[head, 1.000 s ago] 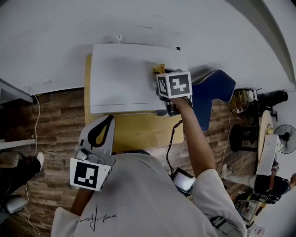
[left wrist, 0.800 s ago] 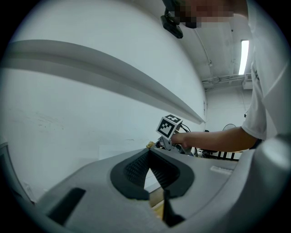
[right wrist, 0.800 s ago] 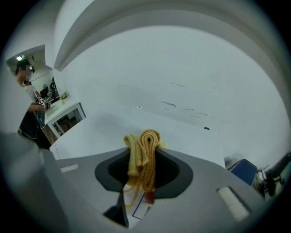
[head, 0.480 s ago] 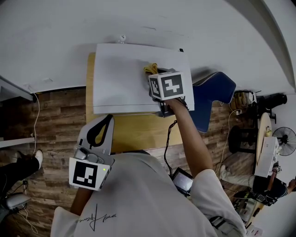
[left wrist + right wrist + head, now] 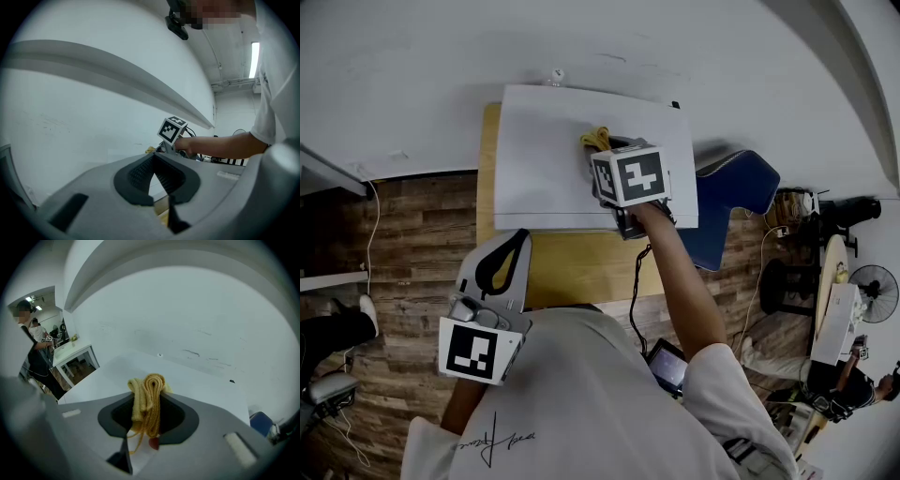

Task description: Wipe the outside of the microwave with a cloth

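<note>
The right tongs (image 5: 603, 148) and their cloth (image 5: 597, 139) have slid leftward — across the microwave (image 5: 544, 159) top.

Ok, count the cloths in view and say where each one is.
1. The yellow cloth is clamped in the right gripper, above the top of the white microwave. The left gripper is shut on nothing. Others might lie hidden behind the person.
</note>
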`<state>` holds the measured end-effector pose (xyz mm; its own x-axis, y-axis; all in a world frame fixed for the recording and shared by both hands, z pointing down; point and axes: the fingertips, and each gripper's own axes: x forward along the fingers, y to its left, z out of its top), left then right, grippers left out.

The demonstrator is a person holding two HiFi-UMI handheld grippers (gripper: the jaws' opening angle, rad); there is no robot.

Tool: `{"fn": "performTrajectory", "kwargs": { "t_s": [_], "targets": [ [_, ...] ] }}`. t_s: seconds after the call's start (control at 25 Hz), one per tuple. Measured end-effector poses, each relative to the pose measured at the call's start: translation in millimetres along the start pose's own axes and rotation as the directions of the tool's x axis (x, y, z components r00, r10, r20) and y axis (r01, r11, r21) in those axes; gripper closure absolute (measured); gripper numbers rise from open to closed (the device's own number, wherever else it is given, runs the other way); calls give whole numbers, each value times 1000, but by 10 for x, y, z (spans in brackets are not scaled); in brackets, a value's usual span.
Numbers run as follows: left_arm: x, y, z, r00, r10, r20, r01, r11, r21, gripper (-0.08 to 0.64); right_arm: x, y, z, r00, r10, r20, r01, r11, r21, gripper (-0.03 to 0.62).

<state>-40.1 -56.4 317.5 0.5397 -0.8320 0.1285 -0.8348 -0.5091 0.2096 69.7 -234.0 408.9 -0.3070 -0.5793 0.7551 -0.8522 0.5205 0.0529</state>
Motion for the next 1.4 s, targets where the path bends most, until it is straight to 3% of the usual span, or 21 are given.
{"fn": "performTrajectory", "kwargs": {
  "t_s": [1.08,1.28,1.4],
  "targets": [
    [-281,406,35,991,131,16,-131,991,-15,560,335,1132,462,980,198,14,-195,972,-128,468],
    [-356,473,31,987,162,10,-162,987,-19,560,366,1503,548,955,298,11,-294,947,-129,468],
    [-362,480,29,986,166,6,-166,986,-14,560,218,1780,634,899,435,49,-431,899,-79,468]
  ]
}}
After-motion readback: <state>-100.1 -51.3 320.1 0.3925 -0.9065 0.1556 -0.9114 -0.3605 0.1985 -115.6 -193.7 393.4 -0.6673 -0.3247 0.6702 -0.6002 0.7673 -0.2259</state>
